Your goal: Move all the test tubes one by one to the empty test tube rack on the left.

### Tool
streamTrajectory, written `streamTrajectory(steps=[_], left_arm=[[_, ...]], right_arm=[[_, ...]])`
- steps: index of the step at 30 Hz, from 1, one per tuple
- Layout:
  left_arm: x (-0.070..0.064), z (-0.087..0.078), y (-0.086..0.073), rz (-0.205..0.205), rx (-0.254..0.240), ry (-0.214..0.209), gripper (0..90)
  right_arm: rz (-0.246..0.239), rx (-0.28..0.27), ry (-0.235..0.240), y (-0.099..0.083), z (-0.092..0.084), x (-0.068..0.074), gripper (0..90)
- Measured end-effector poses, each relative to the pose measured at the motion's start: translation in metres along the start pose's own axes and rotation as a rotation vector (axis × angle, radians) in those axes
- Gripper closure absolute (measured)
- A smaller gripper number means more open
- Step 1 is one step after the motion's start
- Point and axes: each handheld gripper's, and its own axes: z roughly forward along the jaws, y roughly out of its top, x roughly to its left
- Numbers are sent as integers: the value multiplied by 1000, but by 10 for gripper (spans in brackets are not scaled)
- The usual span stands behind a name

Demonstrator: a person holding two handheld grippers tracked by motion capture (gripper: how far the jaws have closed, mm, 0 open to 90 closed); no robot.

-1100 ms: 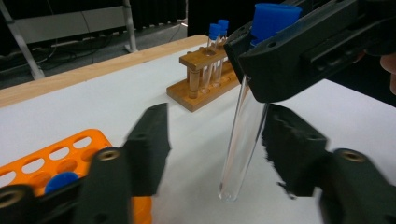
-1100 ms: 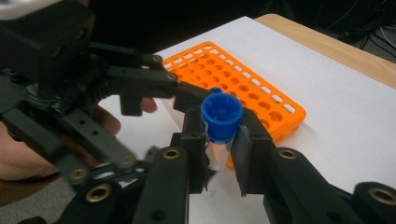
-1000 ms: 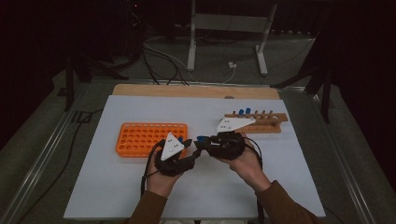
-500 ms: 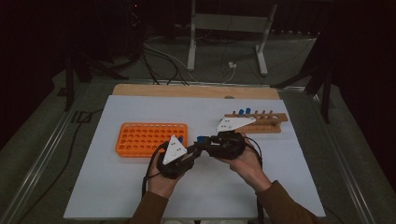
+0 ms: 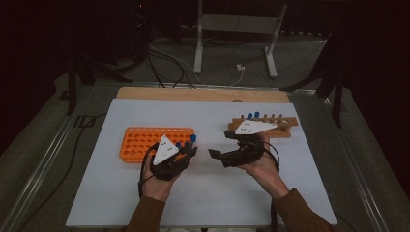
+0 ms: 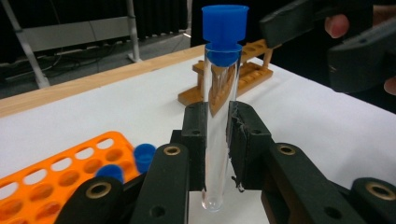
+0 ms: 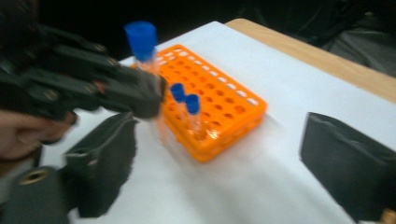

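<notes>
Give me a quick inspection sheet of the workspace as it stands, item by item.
Surface: white sheet over a wooden-edged table.
Job's things: clear glass test tube with blue cap, upright; orange plastic tube rack with two blue-capped tubes at one end; wooden tube rack with blue-capped tubes.
Clutter: nothing seen.
Grippers: left gripper shut on the glass tube beside the orange rack; right gripper open, its jaws having just opened, nothing between them.
Cables: a black cable trails from the left gripper.
Surroundings: dark floor with cables and a metal stand.
</notes>
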Motion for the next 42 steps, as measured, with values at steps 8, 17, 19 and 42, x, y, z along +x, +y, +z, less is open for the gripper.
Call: streamTrajectory(steps=[8, 17, 19, 42], left_arm=[[16, -14, 0, -30, -25, 35, 784], [34, -27, -5, -53, -58, 114, 783], [39, -26, -7, -54, -63, 132, 783], [52, 4, -30, -61, -26, 191, 783]], right_arm=[[-48, -9, -98, -12, -9, -5, 6], [-17, -35, -139, -26, -19, -19, 0], [-11, -40, -147, -29, -20, -20, 0], [47, -71, -179, -49, -35, -31, 0]])
